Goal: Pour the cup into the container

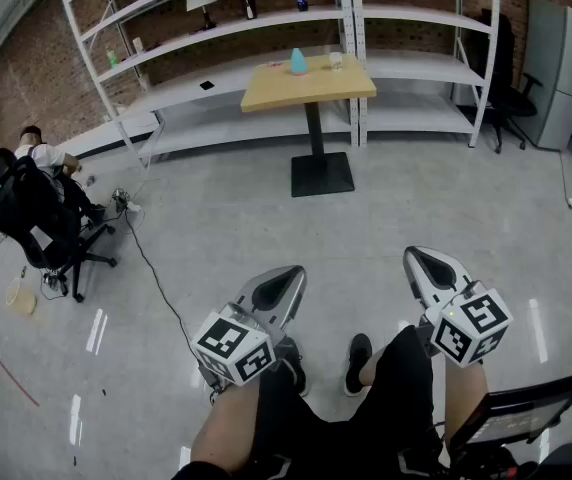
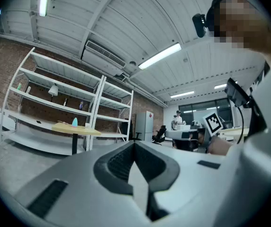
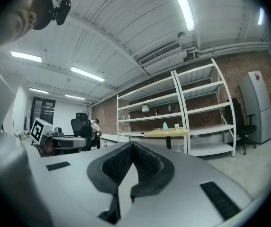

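Upper centre of the head view: worktop [image 1: 311,90] carries clear cup [image 1: 336,61] and blue container [image 1: 298,62], well apart from both tongs; left tongs [image 1: 278,286] and right tongs [image 1: 434,268] pressed together, empty; approach not begun; next, close in, spread tongs round cup.

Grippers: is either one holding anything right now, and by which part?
Nothing is held. The left gripper and the right gripper both have their jaws together and empty; the cup stands on the far table.

White shelving [image 1: 226,26], office chair [image 1: 16,203], fridge [image 1: 561,63]
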`<action>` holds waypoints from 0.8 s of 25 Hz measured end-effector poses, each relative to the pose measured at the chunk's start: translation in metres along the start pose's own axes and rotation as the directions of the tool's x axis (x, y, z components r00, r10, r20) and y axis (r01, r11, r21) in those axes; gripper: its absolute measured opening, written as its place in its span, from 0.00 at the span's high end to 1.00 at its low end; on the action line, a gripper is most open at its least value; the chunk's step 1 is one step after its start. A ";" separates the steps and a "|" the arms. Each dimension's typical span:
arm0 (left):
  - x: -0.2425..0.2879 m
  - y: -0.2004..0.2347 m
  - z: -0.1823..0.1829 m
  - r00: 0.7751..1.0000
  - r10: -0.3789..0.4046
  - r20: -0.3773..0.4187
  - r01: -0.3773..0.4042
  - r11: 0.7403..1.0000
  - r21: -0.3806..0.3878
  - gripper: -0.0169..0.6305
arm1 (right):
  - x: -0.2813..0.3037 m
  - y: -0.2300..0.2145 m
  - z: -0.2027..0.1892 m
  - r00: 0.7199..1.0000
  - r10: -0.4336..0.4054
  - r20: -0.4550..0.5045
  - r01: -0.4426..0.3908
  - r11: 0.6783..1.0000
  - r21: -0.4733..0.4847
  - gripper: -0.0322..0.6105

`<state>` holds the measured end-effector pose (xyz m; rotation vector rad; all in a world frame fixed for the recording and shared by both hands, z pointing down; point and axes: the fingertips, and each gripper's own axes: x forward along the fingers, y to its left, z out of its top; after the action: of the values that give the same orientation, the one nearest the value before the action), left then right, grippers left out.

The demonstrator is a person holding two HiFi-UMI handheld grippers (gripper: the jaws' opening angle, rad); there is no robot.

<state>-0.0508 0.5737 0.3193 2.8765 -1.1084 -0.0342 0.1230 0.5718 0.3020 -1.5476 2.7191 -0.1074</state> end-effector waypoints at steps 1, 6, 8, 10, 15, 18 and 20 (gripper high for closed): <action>0.000 0.001 0.000 1.000 0.002 0.000 -0.002 1.000 0.001 0.97 | 0.001 0.000 0.001 1.000 0.001 0.001 -0.001 1.000 -0.002 0.95; 0.000 0.001 0.001 1.000 0.003 0.004 -0.003 1.000 0.004 0.97 | 0.001 0.000 0.004 1.000 0.001 0.005 -0.001 1.000 -0.007 0.95; -0.002 -0.001 0.002 1.000 0.003 0.004 -0.003 1.000 0.004 0.97 | -0.001 0.001 0.004 1.000 0.000 0.007 0.000 1.000 -0.007 0.95; -0.004 -0.003 0.003 1.000 0.003 0.005 -0.003 1.000 0.005 0.97 | -0.004 0.002 0.006 1.000 0.000 0.009 0.000 1.000 -0.010 0.95; -0.006 -0.005 0.006 1.000 0.000 0.002 0.000 1.000 0.014 0.97 | -0.005 0.006 0.008 1.000 0.001 0.009 -0.001 1.000 -0.003 0.95; -0.002 -0.007 0.003 1.000 -0.006 -0.004 0.006 1.000 0.016 0.97 | -0.005 0.003 0.008 1.000 0.006 0.010 -0.006 1.000 0.016 0.95; 0.001 -0.005 0.000 1.000 -0.010 -0.007 0.010 1.000 0.012 0.97 | -0.003 -0.001 0.006 1.000 -0.006 0.009 0.006 1.000 0.017 0.95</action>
<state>-0.0471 0.5768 0.3187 2.8906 -1.0967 -0.0182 0.1253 0.5735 0.2961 -1.5485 2.6992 -0.1230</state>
